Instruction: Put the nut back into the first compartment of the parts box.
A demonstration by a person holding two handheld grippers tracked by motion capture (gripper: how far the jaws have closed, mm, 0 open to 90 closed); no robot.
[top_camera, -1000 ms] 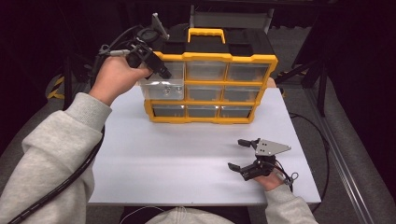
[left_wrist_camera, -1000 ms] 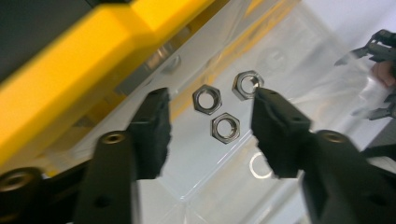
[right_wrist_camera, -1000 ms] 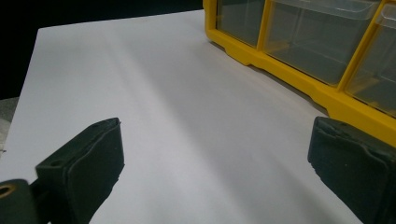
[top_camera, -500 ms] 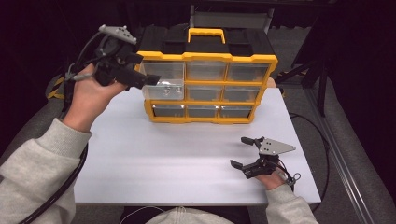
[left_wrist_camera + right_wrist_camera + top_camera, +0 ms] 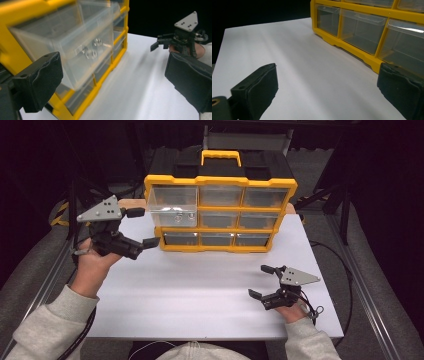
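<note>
The left hand-held gripper (image 5: pixel 142 227) is held at the left edge of the white worktop (image 5: pixel 200 290), just beside the organiser (image 5: pixel 220 212). Its jaws have just been opening and are now spread wide with nothing between them. A grey three-cornered plate (image 5: pixel 101 211) is carried on top, and the hand (image 5: pixel 92 262) is wrapped around it from below, the grey sleeve (image 5: pixel 47 325) coming in from the bottom left. Its black pads (image 5: pixel 41 80) are seen in the left gripper view as soft, creased foam blocks.

The top-left drawer (image 5: pixel 172 207) (clear plastic, box-shaped) is pulled partway out of the yellow frame. In the left gripper view small metal pieces (image 5: pixel 90 51) are seen inside it, which the high view shows as little more than a glint.

The right hand-held gripper (image 5: pixel 264 282) is held low at the near right of the worktop, well apart from the organiser, jaws spread and empty. In its own view the smooth matte worktop and the lower drawers (image 5: pixel 359 28), shut, are seen between the pads. A yellow handle (image 5: pixel 220 156) tops the black lid.
</note>
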